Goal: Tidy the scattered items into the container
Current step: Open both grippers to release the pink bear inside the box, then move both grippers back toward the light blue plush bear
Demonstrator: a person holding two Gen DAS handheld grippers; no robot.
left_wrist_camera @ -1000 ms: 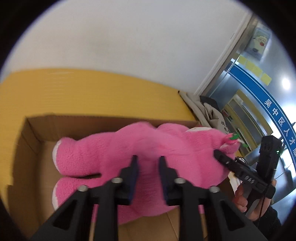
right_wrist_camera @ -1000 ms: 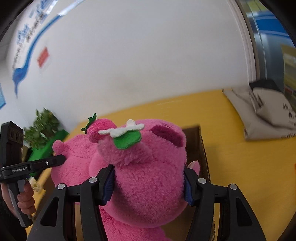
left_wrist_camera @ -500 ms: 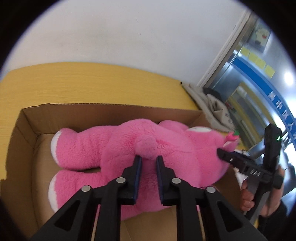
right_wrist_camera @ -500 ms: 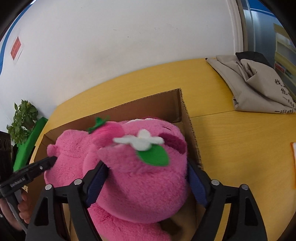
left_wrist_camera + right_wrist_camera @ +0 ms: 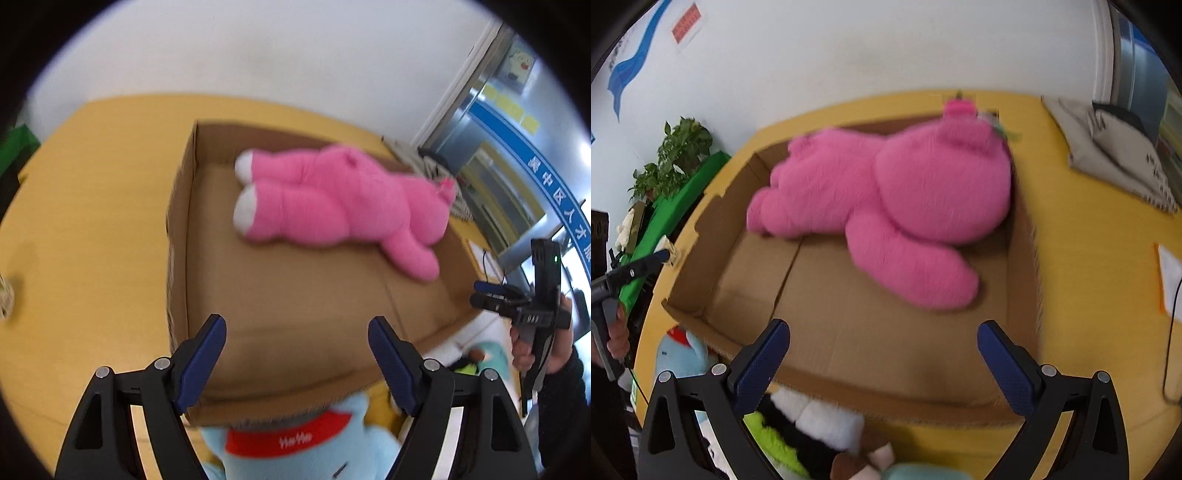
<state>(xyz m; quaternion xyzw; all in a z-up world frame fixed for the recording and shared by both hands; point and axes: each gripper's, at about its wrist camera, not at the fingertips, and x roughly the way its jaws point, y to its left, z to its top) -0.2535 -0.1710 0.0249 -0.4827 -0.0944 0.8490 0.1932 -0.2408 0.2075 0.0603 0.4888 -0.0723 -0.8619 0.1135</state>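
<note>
A big pink plush bear (image 5: 332, 199) (image 5: 886, 192) lies on its side in the open cardboard box (image 5: 295, 295) (image 5: 849, 314), against the far wall. My left gripper (image 5: 297, 350) hangs over the box's near edge, its jaws opening with nothing between them. My right gripper (image 5: 882, 354) is likewise back over the near edge, jaws opening wide and empty. A light blue plush toy with a red band (image 5: 295, 443) (image 5: 679, 354) lies on the table just in front of the box. A white, black and green plush (image 5: 798, 424) lies beside it.
The box sits on a yellow table (image 5: 92, 240) (image 5: 1089, 258). A grey cloth bag (image 5: 1115, 147) lies at the far right, a white paper (image 5: 1169, 273) at the right edge. A green plant (image 5: 676, 155) stands past the table's left end. A white wall rises behind.
Both grippers let go of the pink bear, which now rests in the box. Both pulled back toward the near edge of the box and their jaws spread apart.
</note>
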